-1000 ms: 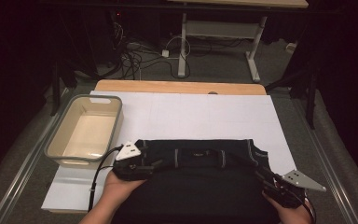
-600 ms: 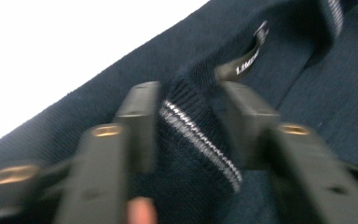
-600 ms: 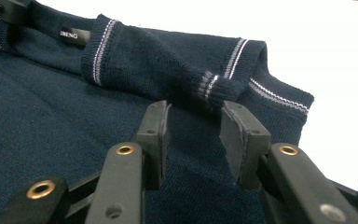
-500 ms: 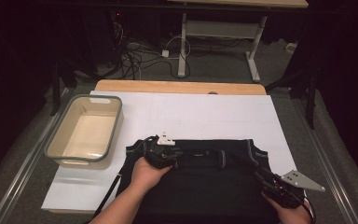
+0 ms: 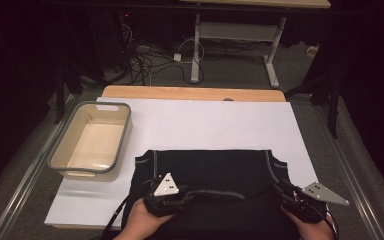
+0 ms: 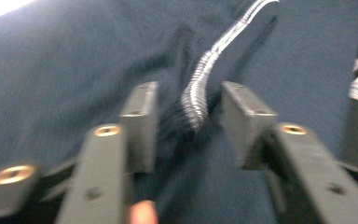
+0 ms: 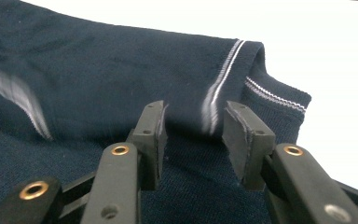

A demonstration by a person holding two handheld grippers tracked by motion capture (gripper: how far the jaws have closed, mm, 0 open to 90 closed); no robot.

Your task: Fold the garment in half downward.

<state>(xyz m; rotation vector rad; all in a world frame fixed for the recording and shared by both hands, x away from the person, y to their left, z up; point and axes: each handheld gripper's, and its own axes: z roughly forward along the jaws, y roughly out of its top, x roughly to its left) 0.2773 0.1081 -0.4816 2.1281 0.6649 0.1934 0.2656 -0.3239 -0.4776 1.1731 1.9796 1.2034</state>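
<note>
Dark blue cloth (image 5: 210, 172) lay spread flat on the white sheet (image 5: 205, 120) that covered the table, close to the person's side. It looked like a shirt folded over, with thin white stripes near its edges. The left gripper (image 5: 182, 196) sat on the near part of the cloth, a bit left of the middle, with a hand behind it. In the left gripper view its two black jaws stood apart, and a bumpy fold of the cloth with a white stripe (image 6: 200, 88) rose up between them. That picture was blurry. The jaws had just been opening, and the pads did not seem to press on the fold, so the left gripper (image 6: 189, 116) looked let go. The right gripper (image 5: 287, 192) was at the right side of the cloth, near the sleeve. In the right gripper view its jaws were also apart, with a white stripe (image 7: 212, 109) of the cloth between them. The right gripper (image 7: 193, 135) rested low over the cloth, but the pads did not squeeze it, so it was loose too. A striped cuff (image 7: 275, 100) stuck out just past the right pad. A pale tub (image 5: 92, 142) sat on the sheet, off to the left of the cloth and not touching it. I could not read any words or labels on the cloth or the tub.
</note>
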